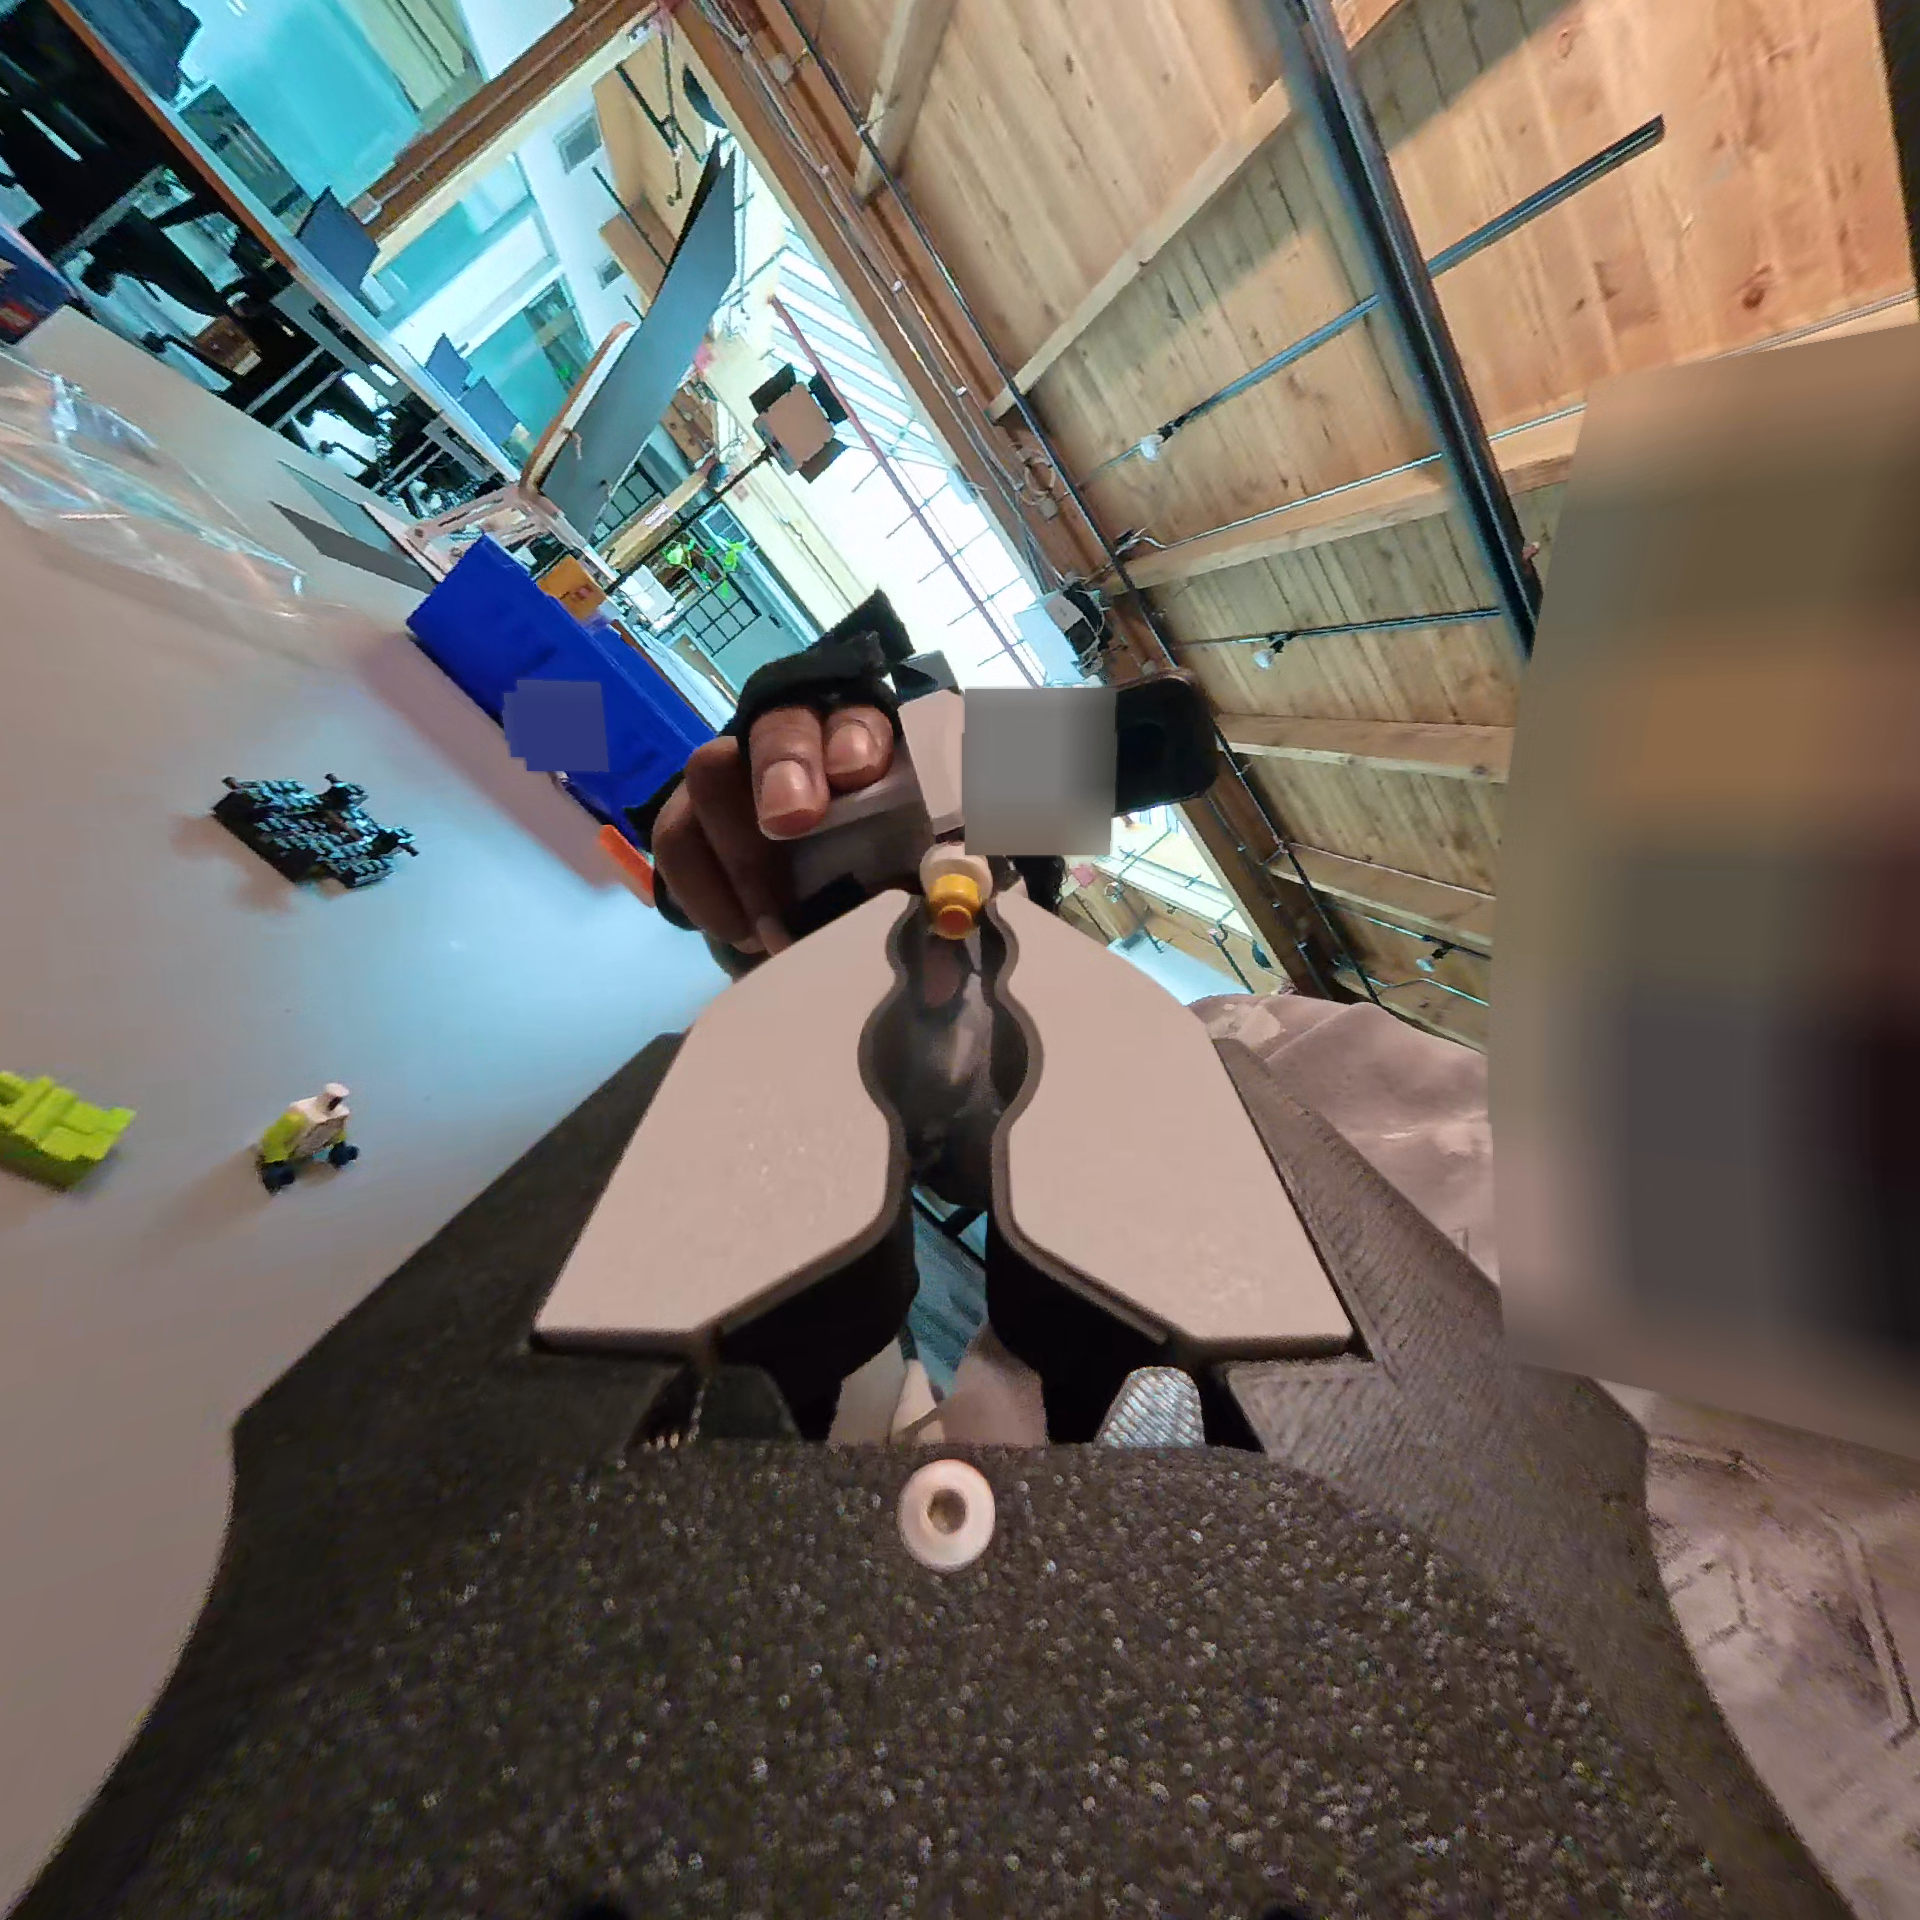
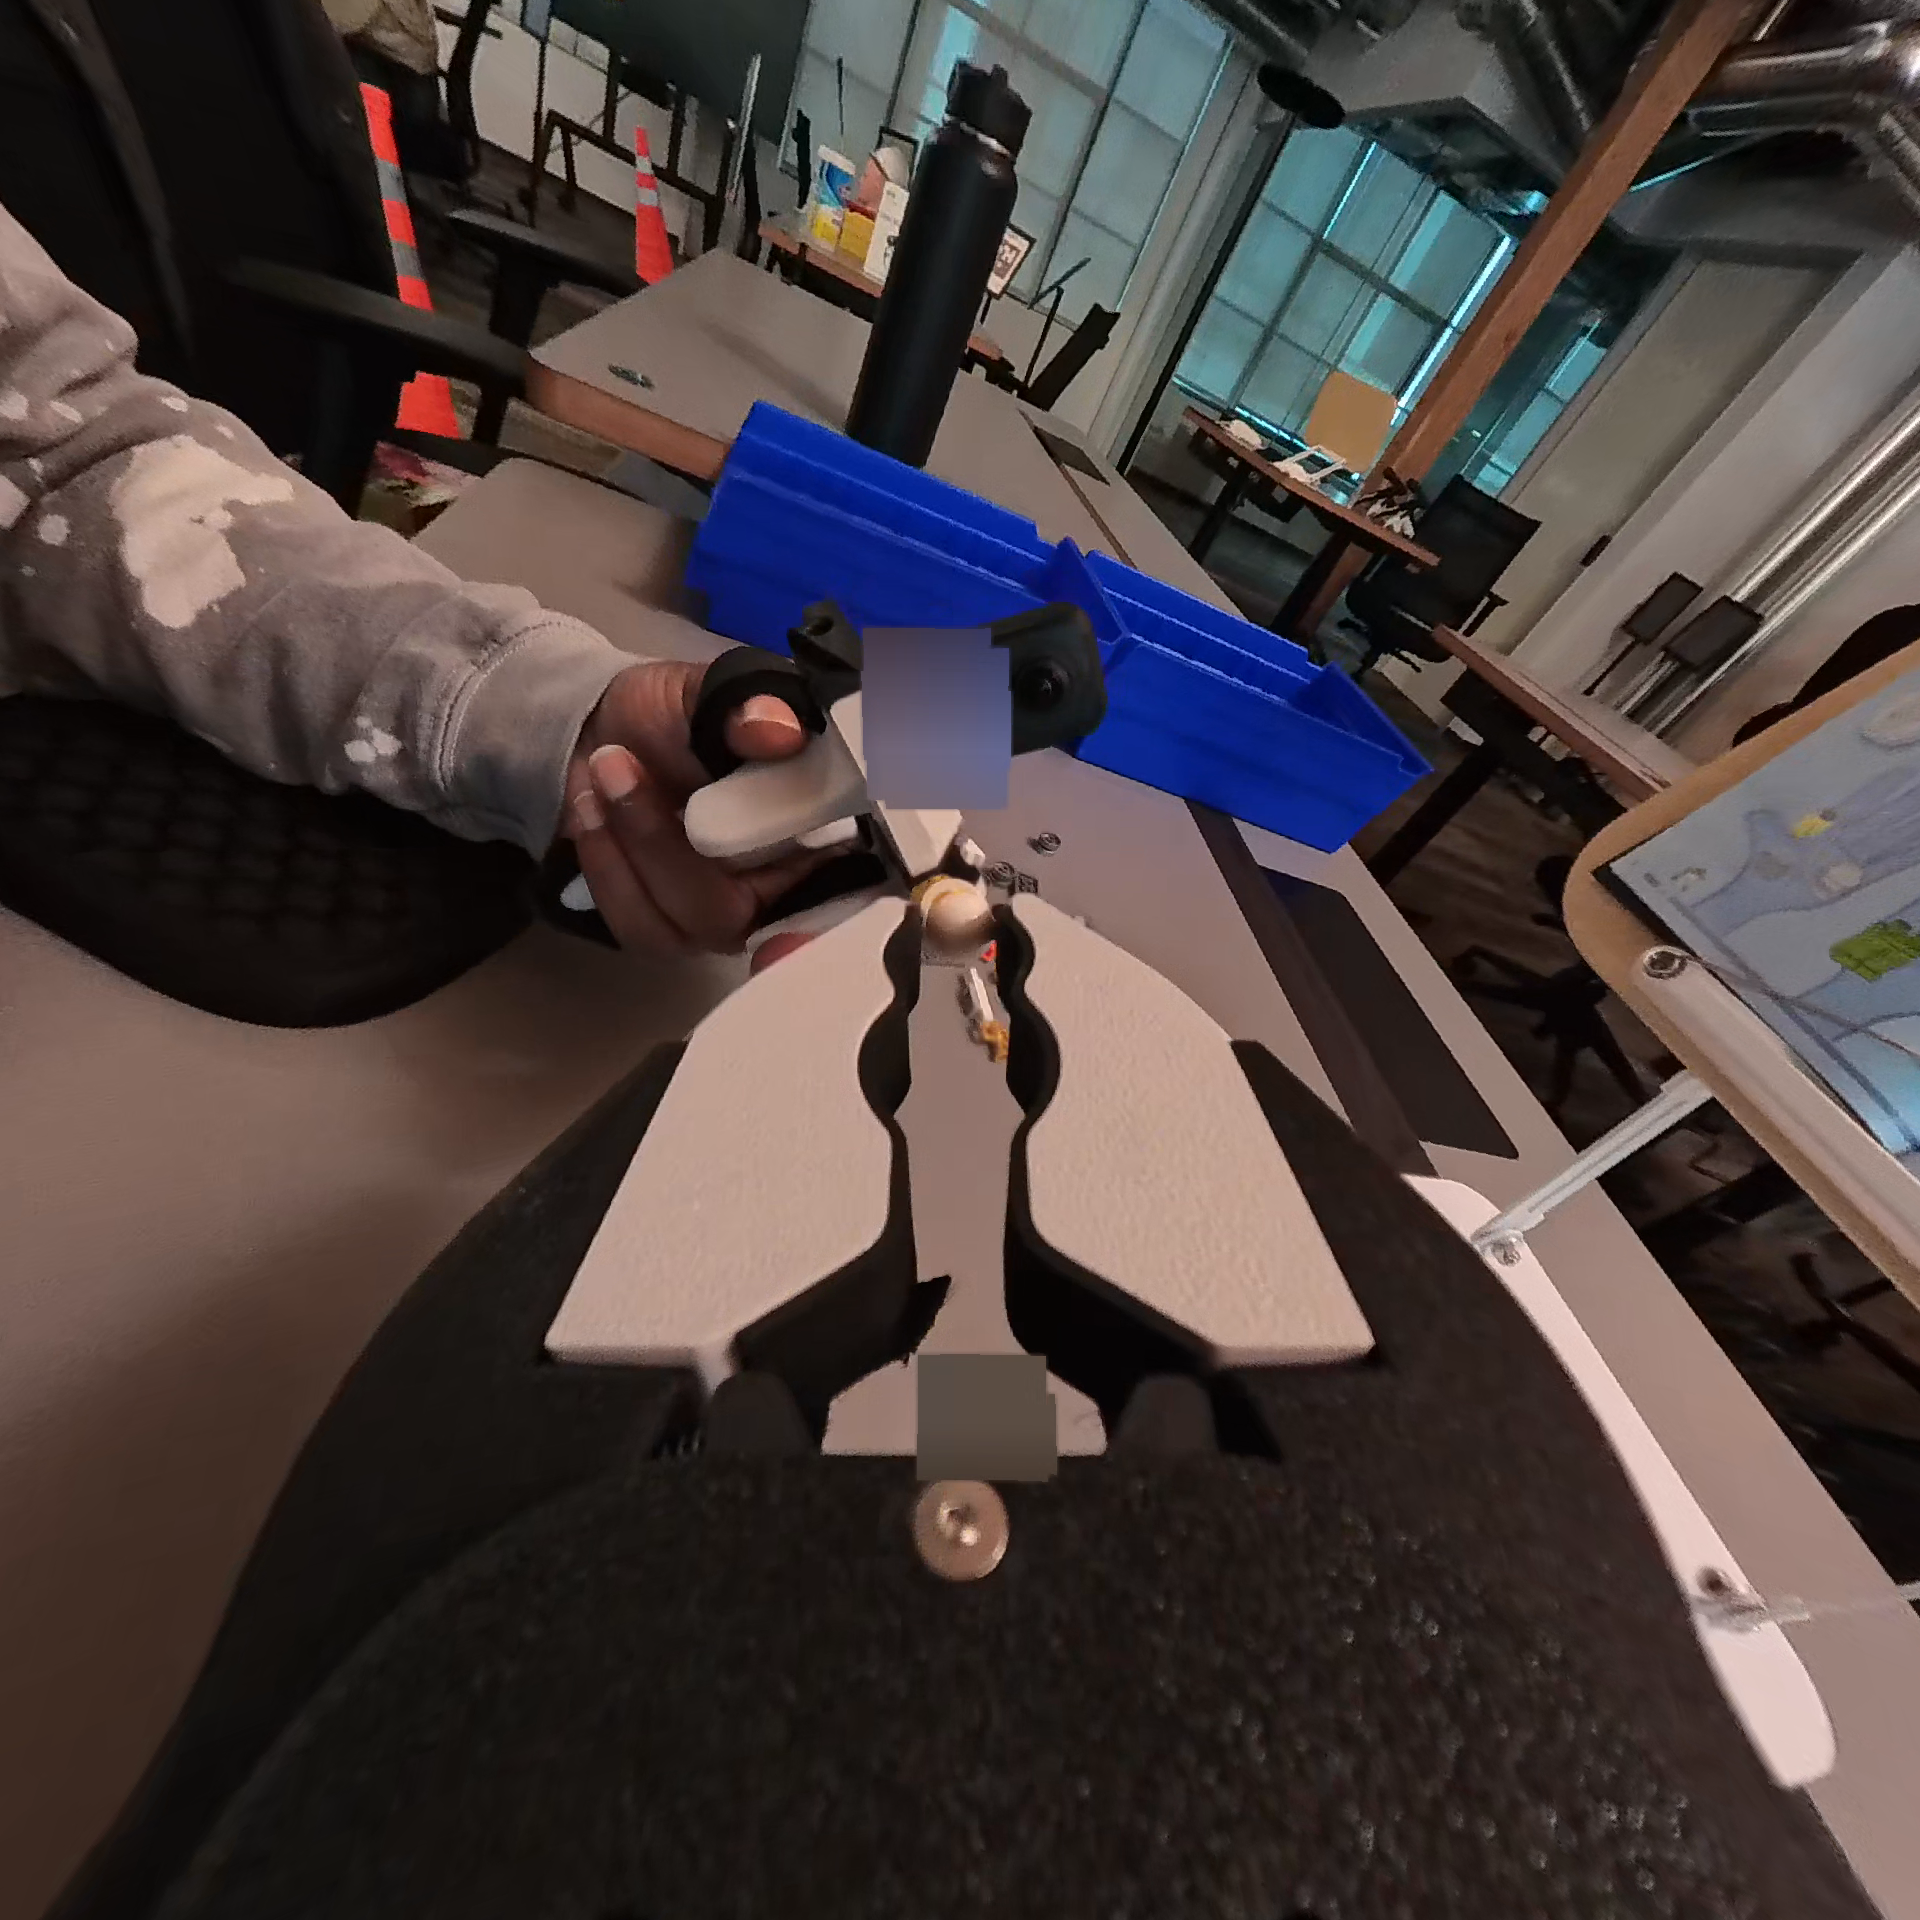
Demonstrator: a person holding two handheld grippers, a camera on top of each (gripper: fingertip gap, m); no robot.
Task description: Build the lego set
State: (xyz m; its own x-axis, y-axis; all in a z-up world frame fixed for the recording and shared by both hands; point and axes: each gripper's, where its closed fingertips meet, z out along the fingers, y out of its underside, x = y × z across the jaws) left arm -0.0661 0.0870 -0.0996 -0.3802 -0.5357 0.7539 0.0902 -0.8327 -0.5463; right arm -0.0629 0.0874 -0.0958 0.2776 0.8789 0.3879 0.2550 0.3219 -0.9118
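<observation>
In the left wrist view my left gripper is shut on a small yellow-orange round piece at its fingertips. A small white piece touches its far end, held by my right gripper coming from the opposite side. In the right wrist view my right gripper is shut on a white rounded piece. The left gripper's body, in a hand, faces it tip to tip. Both are held in the air above the grey table.
A black chassis, a lime block and a small lime-and-white build lie on the table. A blue bin and black bottle stand behind. Small loose parts lie below. An instruction page on a stand is at right. My left and right fingertips are right by each other.
</observation>
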